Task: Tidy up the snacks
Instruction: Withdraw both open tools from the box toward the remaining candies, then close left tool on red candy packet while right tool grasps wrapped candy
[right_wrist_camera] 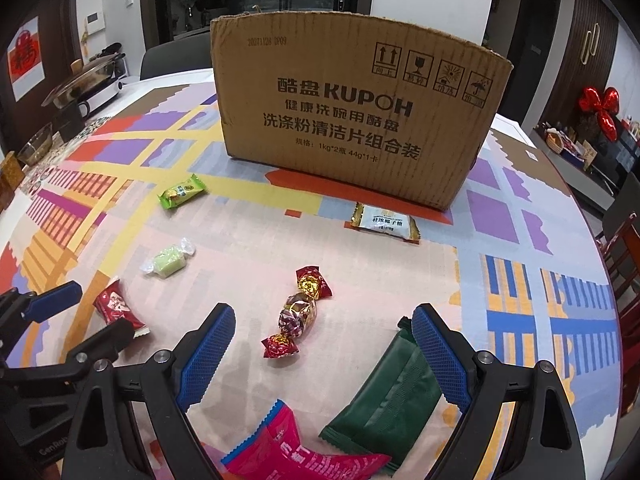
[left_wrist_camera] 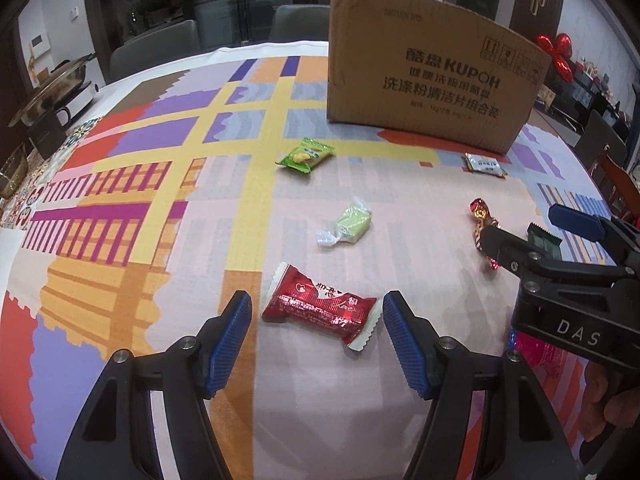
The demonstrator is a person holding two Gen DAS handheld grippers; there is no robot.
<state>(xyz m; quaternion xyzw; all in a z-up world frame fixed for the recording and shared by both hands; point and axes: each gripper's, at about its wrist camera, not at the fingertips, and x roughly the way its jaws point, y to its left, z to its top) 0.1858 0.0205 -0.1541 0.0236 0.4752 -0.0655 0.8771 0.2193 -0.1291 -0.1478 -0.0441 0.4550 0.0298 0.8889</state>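
Note:
A brown cardboard box [left_wrist_camera: 432, 76] [right_wrist_camera: 352, 120] stands at the far side of the patterned tablecloth. My left gripper [left_wrist_camera: 318, 320] is open just above a red snack packet [left_wrist_camera: 320, 306] [right_wrist_camera: 118, 308], whose body lies between the blue pads without touching them. My right gripper [right_wrist_camera: 324, 338] [left_wrist_camera: 524, 232] is open over a red and gold twist-wrapped candy [right_wrist_camera: 298, 312] [left_wrist_camera: 482, 220]. A dark green packet [right_wrist_camera: 384, 396] lies by its right finger, a pink packet [right_wrist_camera: 296, 452] below. Farther off lie a pale green candy [left_wrist_camera: 348, 224] [right_wrist_camera: 168, 260], a bright green packet [left_wrist_camera: 306, 155] [right_wrist_camera: 182, 191] and a white packet [left_wrist_camera: 484, 165] [right_wrist_camera: 386, 222].
A lidded metal pot [left_wrist_camera: 60, 84] [right_wrist_camera: 86, 80] on a cooker and a glass bowl [right_wrist_camera: 36, 146] sit at the table's far left. Chairs [left_wrist_camera: 160, 46] stand behind the table, a wooden chair [right_wrist_camera: 624, 256] at the right edge. A red bow [right_wrist_camera: 600, 106] decorates the right background.

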